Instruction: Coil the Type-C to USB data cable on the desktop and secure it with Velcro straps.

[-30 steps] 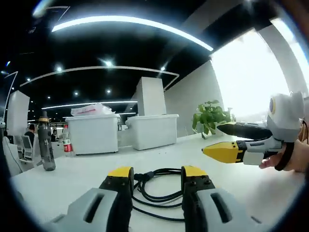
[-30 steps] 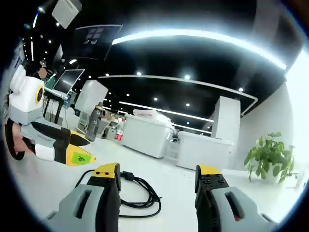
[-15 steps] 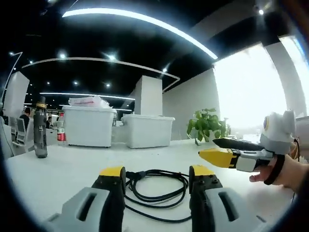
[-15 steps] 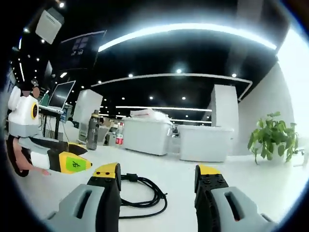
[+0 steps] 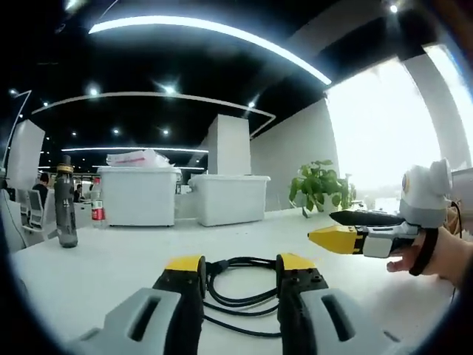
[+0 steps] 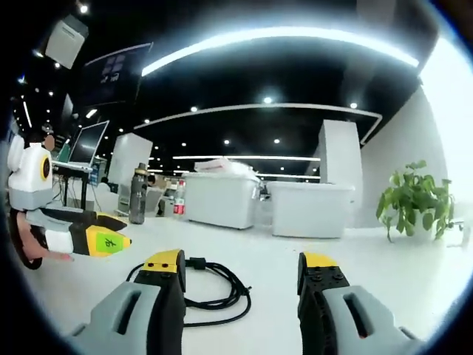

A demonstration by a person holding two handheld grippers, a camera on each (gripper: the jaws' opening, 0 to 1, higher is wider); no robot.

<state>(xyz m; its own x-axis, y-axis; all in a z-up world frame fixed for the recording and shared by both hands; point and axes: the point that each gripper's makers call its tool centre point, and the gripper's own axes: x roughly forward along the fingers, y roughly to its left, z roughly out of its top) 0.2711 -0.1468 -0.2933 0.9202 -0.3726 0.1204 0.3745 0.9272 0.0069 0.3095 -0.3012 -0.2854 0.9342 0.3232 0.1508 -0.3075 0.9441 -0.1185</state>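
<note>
Black cable (image 5: 240, 285) lies loosely looped on the worktop (image 5: 111, 259) straight ahead of the left gripper (image 5: 240, 262), between its parted, empty jaws; right gripper (image 6: 240, 260) likewise spread, cable off to its left

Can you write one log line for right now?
black cable: loose on desk | left gripper: open | right gripper: open

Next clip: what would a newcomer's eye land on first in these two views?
Most likely the black data cable, lying in loose loops on the white desktop just ahead of the open left gripper; in the right gripper view it lies by the left jaw of the open right gripper. Behind it stand two white bins, with a green potted plant to the right.
</note>
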